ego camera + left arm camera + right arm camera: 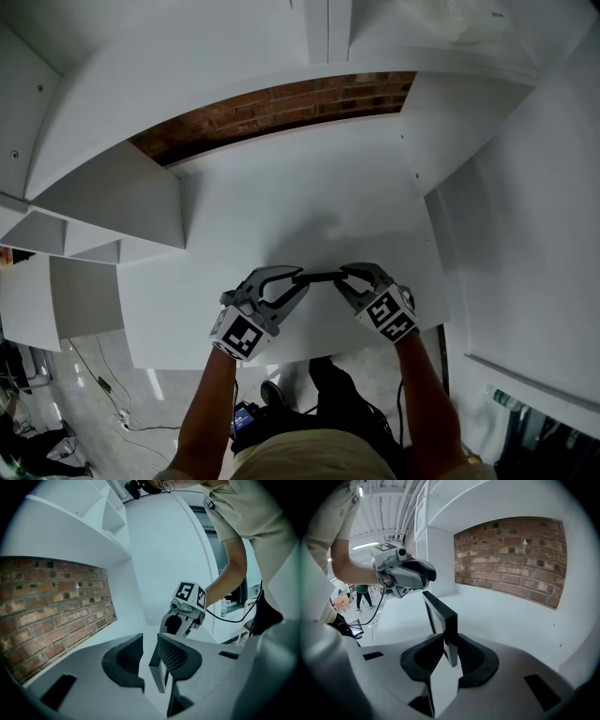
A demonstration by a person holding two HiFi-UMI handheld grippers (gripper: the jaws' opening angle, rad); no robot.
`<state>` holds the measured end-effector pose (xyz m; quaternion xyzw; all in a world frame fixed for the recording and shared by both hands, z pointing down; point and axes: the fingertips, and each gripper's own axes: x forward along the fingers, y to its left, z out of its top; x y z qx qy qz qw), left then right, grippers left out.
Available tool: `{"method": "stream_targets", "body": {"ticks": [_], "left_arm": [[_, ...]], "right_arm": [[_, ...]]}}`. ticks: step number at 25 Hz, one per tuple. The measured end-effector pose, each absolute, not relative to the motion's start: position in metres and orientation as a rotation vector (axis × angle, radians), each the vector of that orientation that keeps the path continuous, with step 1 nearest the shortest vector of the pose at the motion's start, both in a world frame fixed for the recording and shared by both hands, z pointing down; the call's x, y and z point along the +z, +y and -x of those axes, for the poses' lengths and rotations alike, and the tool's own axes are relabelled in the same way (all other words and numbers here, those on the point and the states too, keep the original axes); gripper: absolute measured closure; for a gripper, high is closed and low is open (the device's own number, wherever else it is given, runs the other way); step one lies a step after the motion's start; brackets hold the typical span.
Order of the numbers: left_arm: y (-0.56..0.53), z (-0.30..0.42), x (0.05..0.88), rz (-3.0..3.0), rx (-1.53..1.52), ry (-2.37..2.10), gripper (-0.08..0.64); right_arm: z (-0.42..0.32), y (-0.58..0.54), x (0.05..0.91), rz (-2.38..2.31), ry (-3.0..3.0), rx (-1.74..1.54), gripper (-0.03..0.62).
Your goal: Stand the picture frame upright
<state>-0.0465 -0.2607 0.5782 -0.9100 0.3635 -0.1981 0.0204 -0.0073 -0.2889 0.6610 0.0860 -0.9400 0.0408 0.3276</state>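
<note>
A thin black picture frame [319, 277] hangs edge-on between my two grippers, just above the white shelf [309, 202] near its front edge. My right gripper [345, 277] is shut on the frame's right end; in the right gripper view both pads press the black frame [440, 613], and a white panel [443, 681] hangs below it. My left gripper [295, 278] stands open around the other end. In the left gripper view the frame [159, 667] lies against the right-hand pad, with a gap to the other pad.
A brick back wall [281, 108] closes the alcove, with white side walls [487, 234] left and right and a white shelf overhead. The shelf's front edge [187, 356] runs just under my hands; floor and cables [112, 403] lie below.
</note>
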Motion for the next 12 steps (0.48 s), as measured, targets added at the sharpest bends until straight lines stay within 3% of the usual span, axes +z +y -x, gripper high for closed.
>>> {"method": "stream_targets", "body": {"ticks": [12], "left_arm": [[-0.2557, 0.0469, 0.5792, 2.832, -0.618, 1.121, 0.482]], "right_arm": [[0.0038, -0.2865, 0.6660, -0.220, -2.434, 0.095, 0.460]]}}
